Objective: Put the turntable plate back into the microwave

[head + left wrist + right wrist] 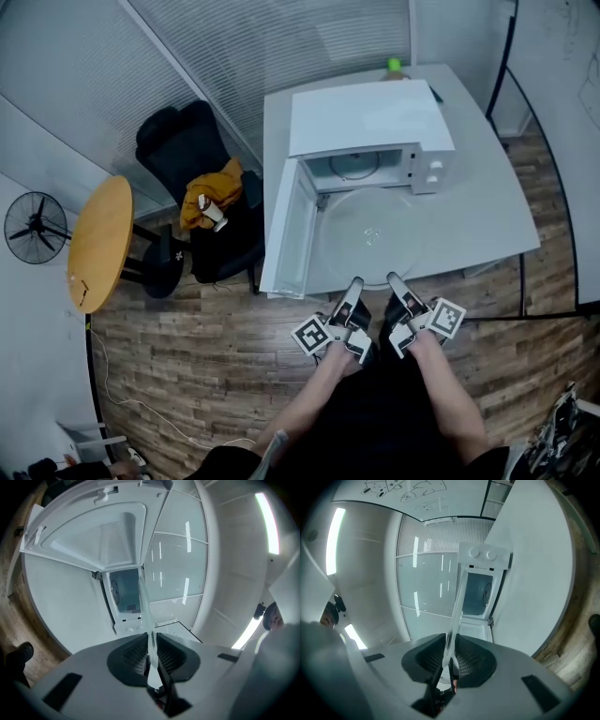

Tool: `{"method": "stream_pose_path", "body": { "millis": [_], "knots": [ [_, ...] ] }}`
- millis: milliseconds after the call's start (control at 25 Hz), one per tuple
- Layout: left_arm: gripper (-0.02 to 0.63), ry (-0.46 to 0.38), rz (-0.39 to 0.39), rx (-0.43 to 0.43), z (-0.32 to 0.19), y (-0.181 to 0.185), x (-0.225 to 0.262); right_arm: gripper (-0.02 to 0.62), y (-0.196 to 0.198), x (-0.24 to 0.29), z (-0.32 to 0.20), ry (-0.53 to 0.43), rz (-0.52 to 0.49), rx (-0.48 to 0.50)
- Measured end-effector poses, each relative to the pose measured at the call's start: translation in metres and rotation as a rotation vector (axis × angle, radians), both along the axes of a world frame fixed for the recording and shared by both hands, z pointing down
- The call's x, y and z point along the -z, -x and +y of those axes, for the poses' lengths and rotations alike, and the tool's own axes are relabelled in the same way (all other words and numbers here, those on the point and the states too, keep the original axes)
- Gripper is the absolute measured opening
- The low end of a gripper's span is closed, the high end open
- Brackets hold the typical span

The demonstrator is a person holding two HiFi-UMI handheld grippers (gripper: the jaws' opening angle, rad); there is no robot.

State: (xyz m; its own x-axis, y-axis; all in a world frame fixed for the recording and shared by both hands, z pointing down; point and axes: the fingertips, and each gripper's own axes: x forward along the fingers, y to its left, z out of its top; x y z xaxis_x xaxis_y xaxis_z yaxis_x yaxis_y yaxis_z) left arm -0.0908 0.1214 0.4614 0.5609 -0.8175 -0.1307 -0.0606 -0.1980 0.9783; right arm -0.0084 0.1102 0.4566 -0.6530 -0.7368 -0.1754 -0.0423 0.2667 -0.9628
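Observation:
A round clear glass turntable plate (370,234) hovers flat over the white table (487,206), just in front of the white microwave (375,122). The microwave's door (286,234) stands swung open to the left, and the cavity (356,167) shows a roller ring inside. My left gripper (354,284) is shut on the plate's near rim, and my right gripper (394,281) is shut on the same rim beside it. In the left gripper view the plate (145,602) runs edge-on between the pads of the gripper (152,653), toward the cavity (123,592). The right gripper view shows the plate (457,606) likewise clamped in the gripper (449,656).
A black office chair (187,150) with a yellow garment (211,192) stands left of the table. Farther left are a round wooden table (98,239) and a floor fan (36,228). A green-capped bottle (395,66) stands behind the microwave. The open door borders the plate's left side.

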Motion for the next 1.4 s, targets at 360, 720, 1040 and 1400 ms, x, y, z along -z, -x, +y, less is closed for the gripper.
{"method": "stream_pose_path", "body": {
  "millis": [360, 720, 1040, 1400],
  "knots": [
    [0.049, 0.077, -0.010, 0.052, -0.064, -0.001, -0.025, 0.074, 0.001, -0.023, -0.071, 0.053, 0.016, 0.063],
    [0.051, 0.097, -0.037, 0.102, -0.117, -0.008, -0.042, 0.074, -0.006, -0.044, -0.126, 0.108, -0.009, 0.100],
    [0.051, 0.094, -0.059, 0.130, -0.140, -0.007, -0.054, 0.074, -0.005, -0.054, -0.151, 0.105, -0.016, 0.135],
    [0.057, 0.088, -0.142, 0.133, -0.178, 0.009, -0.076, 0.078, 0.009, -0.068, -0.191, 0.075, 0.046, 0.142]
  ]
}}
